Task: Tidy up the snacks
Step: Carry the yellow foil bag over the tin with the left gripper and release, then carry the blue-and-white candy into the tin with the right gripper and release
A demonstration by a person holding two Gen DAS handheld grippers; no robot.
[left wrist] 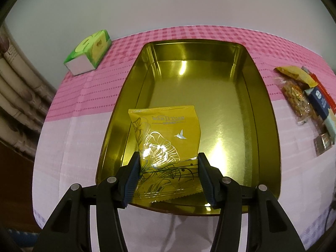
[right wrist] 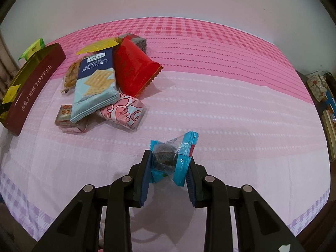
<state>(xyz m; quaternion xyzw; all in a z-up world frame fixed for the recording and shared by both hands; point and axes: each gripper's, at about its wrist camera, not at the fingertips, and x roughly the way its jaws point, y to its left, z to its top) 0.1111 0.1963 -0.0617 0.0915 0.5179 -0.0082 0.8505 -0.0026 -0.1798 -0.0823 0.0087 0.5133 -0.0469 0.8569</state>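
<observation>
Jaws of left gripper (left wrist: 169, 169) clamp flat yellow foil snack packet (left wrist: 166, 140) inside near-left corner of otherwise bare gold rectangular tin (left wrist: 247, 96). Right gripper (right wrist: 169, 167) pinches small blue-wrapped snack (right wrist: 174, 157) above tablecloth. Pile of mixed snack packets (right wrist: 100, 84) beside tin remains unsorted.

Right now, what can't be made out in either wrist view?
- Left wrist: lower end of the yellow packet, covered by the left gripper.
- Left wrist: the snack pile, squeezed and cut at the right edge.
- Right wrist: inside of the toffee tin, hidden by its wall; left edge cuts it.
- Right wrist: blue packet label, crumpled in the right gripper.
</observation>
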